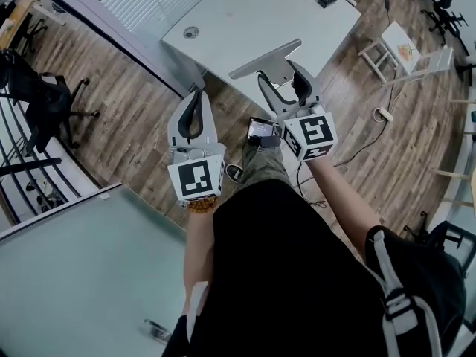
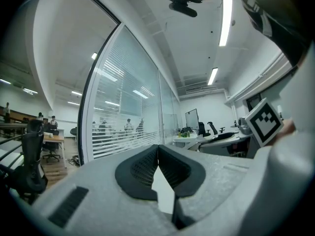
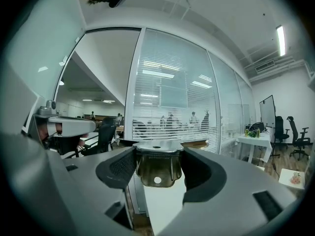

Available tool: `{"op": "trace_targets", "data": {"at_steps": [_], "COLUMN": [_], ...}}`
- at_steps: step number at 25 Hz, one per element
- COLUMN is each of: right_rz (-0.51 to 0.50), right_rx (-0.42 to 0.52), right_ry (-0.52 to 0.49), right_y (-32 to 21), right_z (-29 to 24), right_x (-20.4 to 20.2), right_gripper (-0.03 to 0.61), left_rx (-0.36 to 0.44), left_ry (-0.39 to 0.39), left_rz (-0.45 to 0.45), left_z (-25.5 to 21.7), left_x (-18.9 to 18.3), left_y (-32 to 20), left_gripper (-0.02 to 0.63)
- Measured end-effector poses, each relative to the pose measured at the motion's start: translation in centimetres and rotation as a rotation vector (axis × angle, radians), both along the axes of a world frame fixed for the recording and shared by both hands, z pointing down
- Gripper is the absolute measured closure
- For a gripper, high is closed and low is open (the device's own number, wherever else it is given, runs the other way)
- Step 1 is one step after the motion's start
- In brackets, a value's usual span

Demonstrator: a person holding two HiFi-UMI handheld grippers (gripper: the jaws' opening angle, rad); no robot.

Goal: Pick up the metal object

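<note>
The person's black top filled the lower head view, both arms reaching forward over the wood-plank floor. The right gripper had its ribbed black pads clamped on the metal object — a folded piece of shiny sheet metal with a round hole in its hanging face. From above the metal object showed as a flat grey strip held over the smooth white table. The left gripper had its pads pressed together, tips touching, with nothing between them.
</note>
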State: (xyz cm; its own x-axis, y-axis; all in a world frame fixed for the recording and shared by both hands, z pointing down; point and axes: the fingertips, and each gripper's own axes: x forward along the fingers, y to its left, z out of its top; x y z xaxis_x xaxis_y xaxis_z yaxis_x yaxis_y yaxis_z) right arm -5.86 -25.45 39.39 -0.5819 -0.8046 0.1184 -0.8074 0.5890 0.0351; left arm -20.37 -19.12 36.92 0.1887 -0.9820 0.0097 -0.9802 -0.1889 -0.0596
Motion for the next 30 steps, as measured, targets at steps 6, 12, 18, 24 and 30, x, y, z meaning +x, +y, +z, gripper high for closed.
{"op": "trace_targets", "data": {"at_steps": [6,12,18,24,30], "right_rz": [-0.02,-0.035,-0.044,-0.061,-0.058], "right_rx": [-0.004,0.0,0.0,0.006,0.01], "right_ry": [0.004,0.033,0.046,0.06,0.06], "right_y": [-0.1,-0.3,-0.2,0.0,0.1], "right_z": [0.2,0.6,0.6,0.7,0.3], "right_x": [-0.7,-1.3,-1.6,-2.2,-1.8], "right_gripper": [0.302,0.302,0.302,0.304,0.304], "left_rx": [0.018,0.004,0.002,-0.001,0.007], "left_ry": [-0.015,-0.006,-0.016,-0.012,-0.014], "left_rz": [0.018,0.011,0.006,0.002,0.011], "left_z": [-0.1,0.0,0.2,0.4,0.3], "left_x": [0.1,-0.2,-0.4,-0.6,-0.2], "left_y": [-0.4,-0.7,-0.8,-0.8,-0.6], "left_gripper": [0.598,0.598,0.598,0.598,0.598]}}
